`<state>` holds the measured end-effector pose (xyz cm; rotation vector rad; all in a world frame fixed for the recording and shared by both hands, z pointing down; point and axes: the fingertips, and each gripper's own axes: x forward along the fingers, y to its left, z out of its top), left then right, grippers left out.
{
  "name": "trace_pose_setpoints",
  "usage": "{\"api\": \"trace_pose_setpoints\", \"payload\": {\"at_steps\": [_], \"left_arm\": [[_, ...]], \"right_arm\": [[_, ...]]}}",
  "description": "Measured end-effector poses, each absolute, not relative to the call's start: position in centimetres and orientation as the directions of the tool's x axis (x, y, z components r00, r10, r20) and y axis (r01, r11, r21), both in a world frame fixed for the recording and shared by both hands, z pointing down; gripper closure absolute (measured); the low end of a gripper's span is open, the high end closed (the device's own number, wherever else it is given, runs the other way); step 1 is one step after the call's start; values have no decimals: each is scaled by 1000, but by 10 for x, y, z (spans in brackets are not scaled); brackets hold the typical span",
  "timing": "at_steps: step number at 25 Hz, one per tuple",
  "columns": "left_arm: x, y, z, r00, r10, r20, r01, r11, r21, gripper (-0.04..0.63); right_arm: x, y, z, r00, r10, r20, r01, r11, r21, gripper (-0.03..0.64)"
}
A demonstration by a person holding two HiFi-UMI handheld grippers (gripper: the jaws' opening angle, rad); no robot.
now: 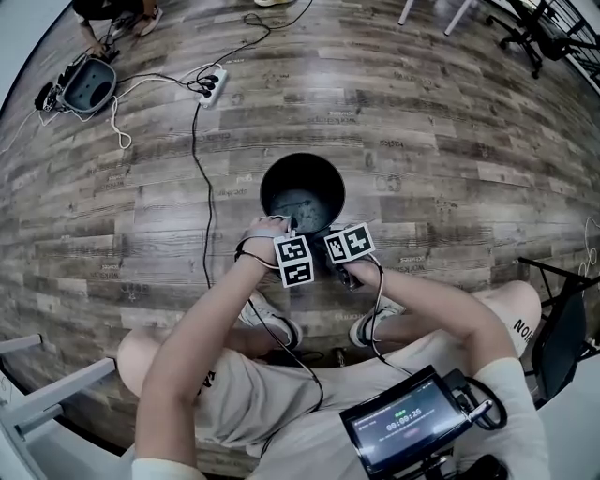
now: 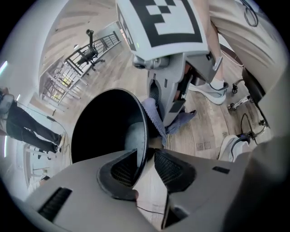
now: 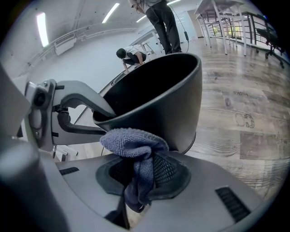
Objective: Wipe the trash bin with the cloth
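Note:
A round black trash bin (image 1: 302, 192) stands on the wood floor just ahead of my knees. My left gripper (image 2: 142, 166) is shut on the bin's near rim (image 2: 144, 136), one jaw inside the wall and one outside. My right gripper (image 3: 138, 174) is shut on a blue-grey cloth (image 3: 135, 149), whose bunched end presses against the bin's outer wall (image 3: 167, 108) below the rim. In the left gripper view the cloth (image 2: 158, 120) hangs from the right gripper beside the bin. Both marker cubes (image 1: 321, 251) sit close together at the bin's near side.
A black cable (image 1: 200, 178) runs across the floor left of the bin to a power strip (image 1: 212, 84). My two shoes (image 1: 277, 323) rest just behind the bin. A chair (image 1: 562, 328) stands at the right, and a person crouches at the far left (image 1: 112, 14).

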<state>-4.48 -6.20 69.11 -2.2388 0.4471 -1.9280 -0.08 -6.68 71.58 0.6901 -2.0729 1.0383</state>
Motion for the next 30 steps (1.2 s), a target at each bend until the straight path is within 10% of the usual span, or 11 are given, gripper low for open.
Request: {"api": "trace_pose_setpoints", "payload": {"at_steps": [30], "left_arm": [[-42,-62,687,204,-337,919,-135,-940,-315,469]], "right_arm": [[-12,-58,877,-538,-166,826,-812,363,-456,537]]}}
